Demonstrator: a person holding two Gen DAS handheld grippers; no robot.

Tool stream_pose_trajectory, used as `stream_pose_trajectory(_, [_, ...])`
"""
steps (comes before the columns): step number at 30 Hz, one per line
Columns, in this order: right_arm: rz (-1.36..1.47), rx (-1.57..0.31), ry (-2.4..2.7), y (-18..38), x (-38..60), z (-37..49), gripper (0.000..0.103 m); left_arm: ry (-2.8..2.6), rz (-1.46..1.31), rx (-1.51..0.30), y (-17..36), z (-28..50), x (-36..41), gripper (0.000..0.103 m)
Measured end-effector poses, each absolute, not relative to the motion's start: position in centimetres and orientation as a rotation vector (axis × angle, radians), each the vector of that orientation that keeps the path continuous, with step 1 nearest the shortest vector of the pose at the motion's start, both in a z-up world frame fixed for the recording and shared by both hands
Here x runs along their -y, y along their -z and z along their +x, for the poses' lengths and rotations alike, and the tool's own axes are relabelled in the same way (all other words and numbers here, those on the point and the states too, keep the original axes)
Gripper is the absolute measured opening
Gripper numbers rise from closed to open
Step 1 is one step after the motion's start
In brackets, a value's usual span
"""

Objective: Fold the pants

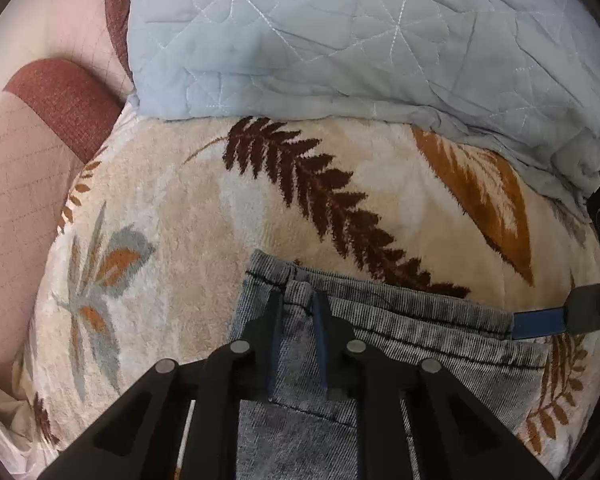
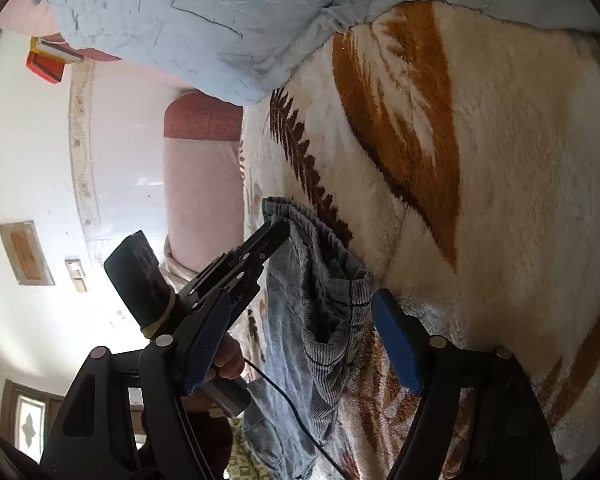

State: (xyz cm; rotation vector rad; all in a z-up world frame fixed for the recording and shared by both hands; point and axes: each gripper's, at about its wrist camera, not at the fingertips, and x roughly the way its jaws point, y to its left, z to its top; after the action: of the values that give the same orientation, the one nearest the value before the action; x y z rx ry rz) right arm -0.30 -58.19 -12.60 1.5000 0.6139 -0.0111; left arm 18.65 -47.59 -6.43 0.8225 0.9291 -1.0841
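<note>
Left hand-held gripper (image 1: 296, 312) pinched shut on pants (image 1: 380, 332) waistband corner. Right hand-held gripper (image 2: 300, 320) wide open, straddling opposite waistband end, not gripping. Pants lie on leaf-print blanket (image 1: 180, 200); blue quilt (image 1: 340, 40) bunched beyond.

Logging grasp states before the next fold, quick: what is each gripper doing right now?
Left gripper: shut on the jeans at the waistband.
Right gripper: open, holding nothing, jaws at the waistband's other end.
</note>
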Motion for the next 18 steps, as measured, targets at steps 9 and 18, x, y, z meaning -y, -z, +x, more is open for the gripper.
stream_pose_trajectory(9, [1.496, -0.621, -0.015, 12.7, 58.6, -0.3, 0.073, 1.064, 0.73, -0.899, 3.8, 20.4, 47.4, 0.012])
stream_pose_trajectory(18, [1.458, -0.646, -0.005, 12.1, 57.7, 0.3, 0.075, 1.023, 0.736, -0.882, 5.3, 20.2, 47.0, 0.017])
